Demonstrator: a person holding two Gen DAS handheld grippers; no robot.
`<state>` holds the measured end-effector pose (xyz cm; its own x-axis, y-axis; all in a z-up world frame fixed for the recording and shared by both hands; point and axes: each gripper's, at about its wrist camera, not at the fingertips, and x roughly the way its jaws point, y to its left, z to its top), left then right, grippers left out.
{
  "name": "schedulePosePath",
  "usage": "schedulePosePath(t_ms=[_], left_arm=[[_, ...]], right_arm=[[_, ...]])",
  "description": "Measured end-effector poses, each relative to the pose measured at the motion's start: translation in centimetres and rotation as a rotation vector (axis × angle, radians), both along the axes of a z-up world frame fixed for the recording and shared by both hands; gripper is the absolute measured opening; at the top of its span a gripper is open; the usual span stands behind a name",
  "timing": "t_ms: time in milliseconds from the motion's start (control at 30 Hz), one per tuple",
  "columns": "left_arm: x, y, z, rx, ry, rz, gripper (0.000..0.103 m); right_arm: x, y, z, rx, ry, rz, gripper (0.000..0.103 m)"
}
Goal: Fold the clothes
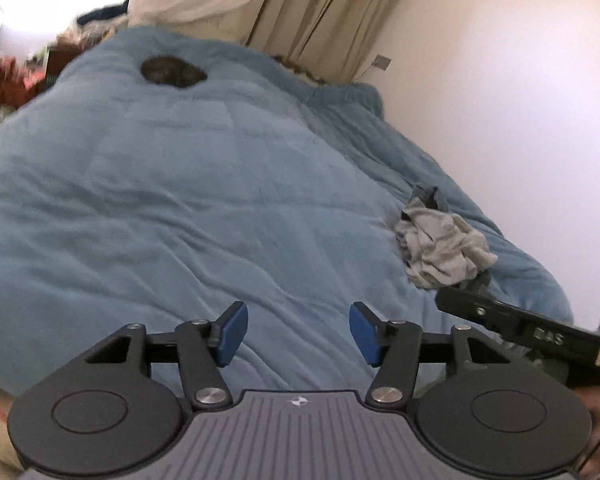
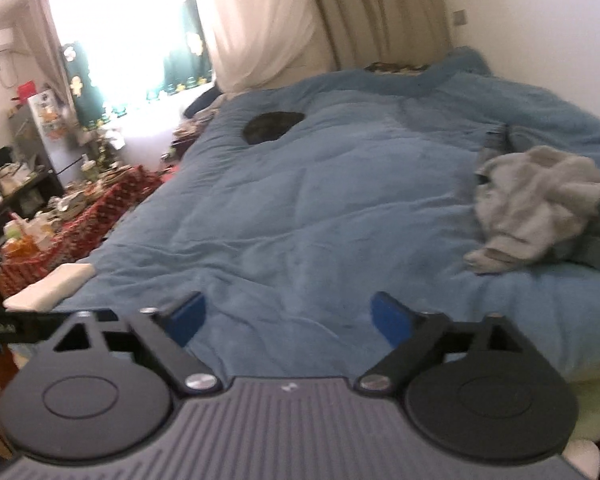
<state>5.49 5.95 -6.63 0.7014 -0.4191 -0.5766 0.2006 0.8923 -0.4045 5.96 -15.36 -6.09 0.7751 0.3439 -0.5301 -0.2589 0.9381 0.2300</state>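
Observation:
A crumpled grey garment (image 1: pixel 444 246) lies in a heap on the right side of the blue bedspread (image 1: pixel 188 200), with a bit of darker blue-grey cloth under it. In the right wrist view the same grey garment (image 2: pixel 540 208) sits to the front right on the bedspread (image 2: pixel 300 220). My left gripper (image 1: pixel 298 332) hovers above the bed's near end, open, nothing between its blue pads. My right gripper (image 2: pixel 288 318) is also open and empty, well short of the garment. Part of the right gripper's black body (image 1: pixel 532 332) shows at the right edge of the left wrist view.
A dark round item (image 1: pixel 172 72) rests far up the bed. A folded white cloth (image 2: pixel 50 286) lies at the bed's left edge. A cluttered table with a red cover (image 2: pixel 68 220) stands left of the bed. Curtains (image 2: pixel 280 20) and a white wall (image 1: pixel 520 100) bound the far and right sides.

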Motion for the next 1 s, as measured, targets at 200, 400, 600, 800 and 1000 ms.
schedulePosePath(t_ms=[200,400,600,800,1000], left_arm=[[-2.8,-2.2,-1.2,0.091,-0.034,0.065,0.070],[-6.1,-3.5,-0.3,0.228,-0.080,0.114,0.079],[-8.4,-3.6,1.2,0.177,-0.025,0.109,0.087],[-10.8,-5.3,3.7,0.352,-0.065,0.137,0.089],[-12.4,-5.3,5.9,0.340,-0.087,0.148,0.091]], right_arm=[[-2.8,0.2,-0.2,-0.058,0.037,-0.071,0.102],[-5.7,0.8,-0.3,-0.118,0.089,-0.144,0.102],[-9.0,2.0,2.1,-0.229,0.055,-0.179,0.102],[-11.3,1.8,4.7,-0.202,0.052,-0.173,0.102],[-13.2,1.7,6.7,-0.195,0.057,-0.190,0.102]])
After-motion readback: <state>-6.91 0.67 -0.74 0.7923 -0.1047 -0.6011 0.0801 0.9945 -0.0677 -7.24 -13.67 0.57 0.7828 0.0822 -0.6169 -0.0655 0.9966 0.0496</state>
